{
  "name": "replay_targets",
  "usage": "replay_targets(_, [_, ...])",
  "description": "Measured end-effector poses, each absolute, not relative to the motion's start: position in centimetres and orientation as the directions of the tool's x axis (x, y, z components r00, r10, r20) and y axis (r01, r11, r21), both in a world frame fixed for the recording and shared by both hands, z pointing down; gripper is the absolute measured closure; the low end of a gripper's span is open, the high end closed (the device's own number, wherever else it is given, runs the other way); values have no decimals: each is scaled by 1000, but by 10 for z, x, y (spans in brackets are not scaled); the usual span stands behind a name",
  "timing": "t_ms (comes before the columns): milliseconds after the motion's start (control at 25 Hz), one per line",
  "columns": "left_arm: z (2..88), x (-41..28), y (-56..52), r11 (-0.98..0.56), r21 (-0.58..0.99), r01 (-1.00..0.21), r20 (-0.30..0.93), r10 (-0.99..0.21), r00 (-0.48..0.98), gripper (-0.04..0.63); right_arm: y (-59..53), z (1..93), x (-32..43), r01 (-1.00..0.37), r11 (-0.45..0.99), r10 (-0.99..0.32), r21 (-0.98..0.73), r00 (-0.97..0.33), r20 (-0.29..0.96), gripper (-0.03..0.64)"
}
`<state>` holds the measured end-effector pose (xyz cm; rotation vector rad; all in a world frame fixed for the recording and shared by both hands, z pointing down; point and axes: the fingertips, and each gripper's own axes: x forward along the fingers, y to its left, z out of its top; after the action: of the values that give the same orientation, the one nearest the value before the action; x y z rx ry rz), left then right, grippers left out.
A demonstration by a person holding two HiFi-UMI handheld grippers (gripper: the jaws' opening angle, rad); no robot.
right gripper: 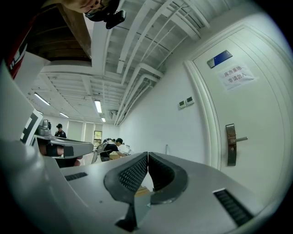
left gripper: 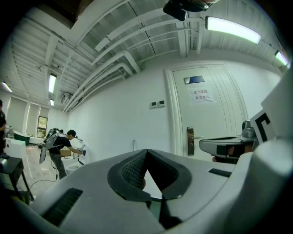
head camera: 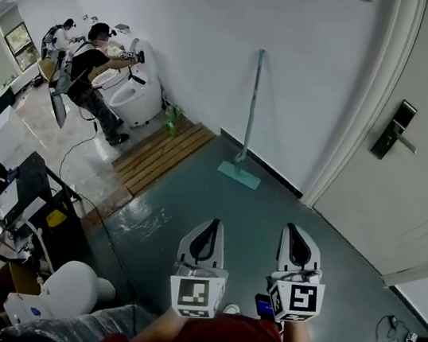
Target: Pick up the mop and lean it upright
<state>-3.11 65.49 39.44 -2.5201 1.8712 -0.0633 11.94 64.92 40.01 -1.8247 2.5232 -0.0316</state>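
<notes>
Grey floor (head camera: 271, 215), mop (head camera: 249, 119) agst wht wall (head camera: 203, 36)

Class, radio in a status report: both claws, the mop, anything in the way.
Left claw shut, empty. Right claw shut, empty. Mop stands upright against the wall ahead, untouched. Nothing on the floor between.

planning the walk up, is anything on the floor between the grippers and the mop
Nothing. In the head view only bare grey floor lies between the left gripper, the right gripper and the mop upright at the wall.
</notes>
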Motion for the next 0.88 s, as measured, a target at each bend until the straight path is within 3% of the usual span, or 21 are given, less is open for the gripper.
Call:
replay_targets(480, [404, -31, 608, -279, 0, -960, 46, -959, 279, 581, 601, 422, 123, -946, 319, -947, -48, -321, 24, 597])
replay_targets(880, [404, -87, 517, -265, 1, -964, 55, -963, 265, 581, 505, 413, 66, -942, 335, -942, -28, -335, 24, 597])
